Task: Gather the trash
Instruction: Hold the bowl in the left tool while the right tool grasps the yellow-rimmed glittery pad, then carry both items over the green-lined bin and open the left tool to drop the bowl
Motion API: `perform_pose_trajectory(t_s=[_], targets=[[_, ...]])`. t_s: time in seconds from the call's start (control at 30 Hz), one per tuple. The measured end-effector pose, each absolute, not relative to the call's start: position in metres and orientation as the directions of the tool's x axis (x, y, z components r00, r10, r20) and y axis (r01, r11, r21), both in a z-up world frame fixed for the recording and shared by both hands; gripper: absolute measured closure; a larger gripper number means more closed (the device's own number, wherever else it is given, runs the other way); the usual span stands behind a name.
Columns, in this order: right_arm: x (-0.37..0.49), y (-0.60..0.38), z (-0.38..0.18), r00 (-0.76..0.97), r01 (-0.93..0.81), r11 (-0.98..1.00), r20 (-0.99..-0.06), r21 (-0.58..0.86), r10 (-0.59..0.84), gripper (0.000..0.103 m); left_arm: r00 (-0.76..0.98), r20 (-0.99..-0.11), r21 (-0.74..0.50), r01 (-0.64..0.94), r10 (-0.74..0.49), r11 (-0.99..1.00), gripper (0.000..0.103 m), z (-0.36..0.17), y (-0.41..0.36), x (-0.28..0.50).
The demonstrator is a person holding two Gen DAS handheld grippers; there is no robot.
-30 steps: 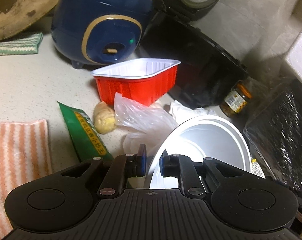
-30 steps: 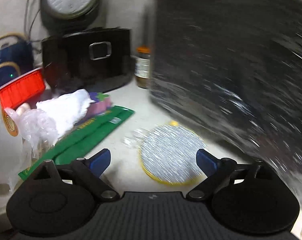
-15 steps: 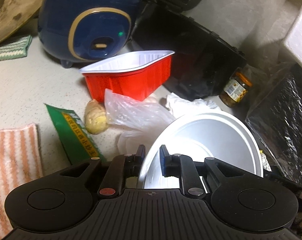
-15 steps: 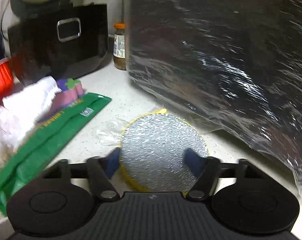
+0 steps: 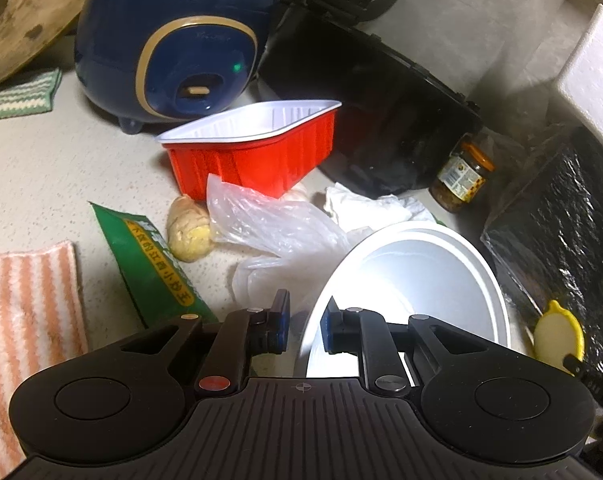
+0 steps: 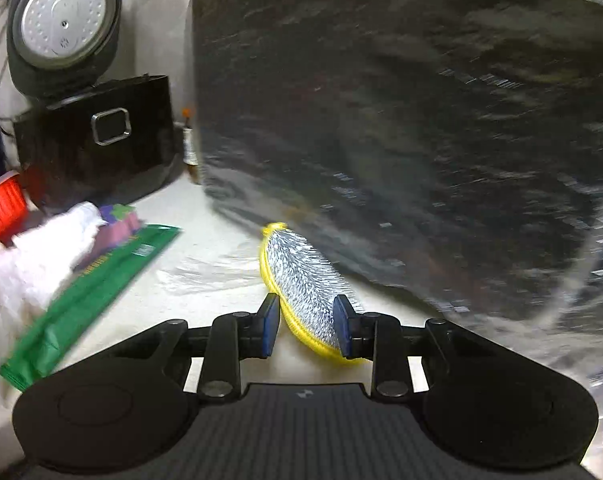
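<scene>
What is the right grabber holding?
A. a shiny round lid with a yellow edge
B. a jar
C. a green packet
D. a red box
A: the right gripper is closed on the shiny round lid, which is tilted up on edge between its blue fingers.

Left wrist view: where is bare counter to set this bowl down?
Bare counter lies left, bordered by the blue cooker, red tray, green wrapper and striped cloth. Around the white bowl it is crowded: plastic bag, tissue, black bag.
</scene>
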State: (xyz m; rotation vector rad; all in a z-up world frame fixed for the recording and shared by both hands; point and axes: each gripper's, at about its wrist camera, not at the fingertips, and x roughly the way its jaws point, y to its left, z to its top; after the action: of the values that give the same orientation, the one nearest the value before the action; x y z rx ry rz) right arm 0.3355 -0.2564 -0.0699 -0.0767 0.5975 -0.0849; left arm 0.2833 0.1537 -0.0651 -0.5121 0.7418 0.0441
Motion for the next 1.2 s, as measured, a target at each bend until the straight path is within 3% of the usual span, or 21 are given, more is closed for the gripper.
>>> perform_pose_trajectory(t_s=[0.1,0.37,0.63,0.87,0.93,1.07,1.2], targets=[[0.330,-0.265,-0.075,0.822,0.098,0.981,-0.543,-0.165,-0.174,0.075,0.740,-0.658,-0.433,-0.217,-0.142,0.875,0.085,-0.065,0.155,0.282],[0.326,-0.289,-0.086,0.811,0.118,0.984,-0.559,-0.135,-0.174,0.074,0.732,-0.665,-0.430,-0.216,-0.146,0.877,0.085,-0.064,0.152,0.282],[0.322,-0.259,-0.092,0.856,0.024,0.962,-0.491,-0.273,-0.160,0.073,0.729,-0.667,-0.423,-0.201,-0.154,0.883,0.084,-0.062,0.149,0.279],[0.343,-0.236,-0.096,0.854,-0.042,0.935,-0.498,-0.352,-0.149,0.070,0.735,-0.661,-0.408,-0.183,-0.151,0.895,0.082,-0.062,0.147,0.276],[0.350,-0.233,-0.096,0.844,-0.062,0.939,-0.519,-0.339,-0.132,0.070,0.737,-0.660,-0.391,-0.174,-0.144,0.904,0.082,-0.063,0.145,0.275],[0.349,-0.230,-0.084,0.833,-0.086,0.971,-0.551,-0.221,-0.052,0.087,0.729,-0.672,-0.359,-0.166,-0.131,0.919,0.085,-0.066,0.141,0.276],[0.337,-0.224,-0.066,0.841,-0.111,0.985,-0.541,-0.132,0.022,0.089,0.704,-0.698,-0.394,-0.224,-0.131,0.891,0.090,-0.073,0.149,0.278]])
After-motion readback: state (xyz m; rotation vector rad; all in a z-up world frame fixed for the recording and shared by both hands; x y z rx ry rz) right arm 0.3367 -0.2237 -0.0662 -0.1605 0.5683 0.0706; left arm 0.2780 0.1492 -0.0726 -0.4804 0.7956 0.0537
